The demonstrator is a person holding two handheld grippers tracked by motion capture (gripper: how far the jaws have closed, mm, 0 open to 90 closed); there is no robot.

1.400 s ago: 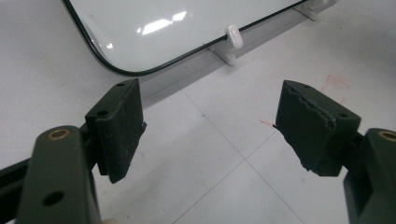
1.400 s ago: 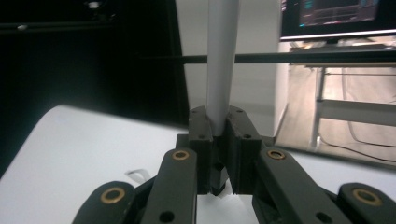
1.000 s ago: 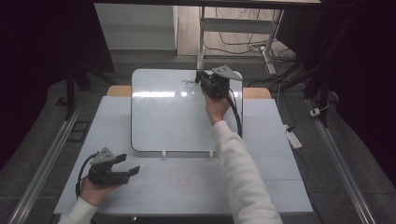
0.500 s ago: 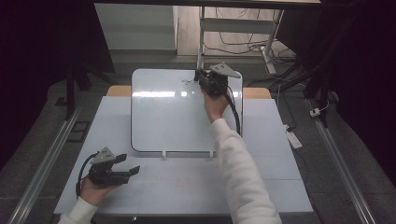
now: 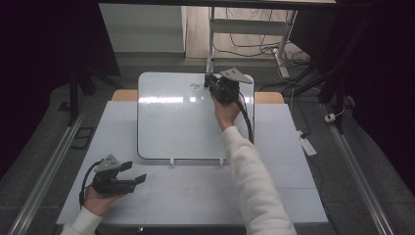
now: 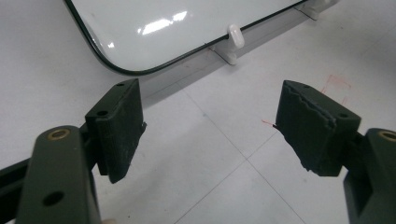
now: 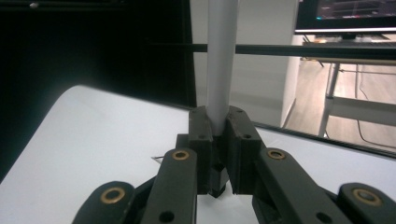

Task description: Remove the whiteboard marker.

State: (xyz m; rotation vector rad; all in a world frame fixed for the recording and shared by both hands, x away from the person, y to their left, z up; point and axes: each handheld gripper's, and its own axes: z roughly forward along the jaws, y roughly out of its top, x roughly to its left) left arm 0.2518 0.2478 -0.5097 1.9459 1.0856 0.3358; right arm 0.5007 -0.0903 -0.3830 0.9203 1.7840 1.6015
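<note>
A: High view first, what's up top?

B: Whiteboard (image 5: 181, 122) lies tilted on the table (image 5: 293, 186), its near edge on two small white clips (image 5: 172, 160). Right gripper (image 5: 211, 82) sits at the board's far edge, R side, w/ the person's right hand (image 5: 226, 111) behind it. Faint dark marks (image 5: 195, 86) on the board just beside the jaws. Can't make out the pen from up here, too small.

A: And the left one?

B: Left gripper (image 5: 134, 172) is near the table's front L corner, held in the left hand (image 5: 98, 199), well apart from the board, touching nothing.

A: Left gripper view?

B: Jaws stand wide apart, nothing btwn them, just bare table. Pads (image 6: 122, 126) hover clear. Board's rounded corner (image 6: 154, 32) is ahead, one clip (image 6: 235, 39) at its edge.

A: Right gripper view?

B: Jaws pinched tight on a white marker (image 7: 220, 65). Barrel rises straight up out of the pads; dark tip (image 7: 218, 189) pokes out below, at the board surface (image 7: 93, 154). Whether the tip actually touches, can't tell. Small dark stroke (image 7: 156, 159) on the board just L of the jaws.
</note>
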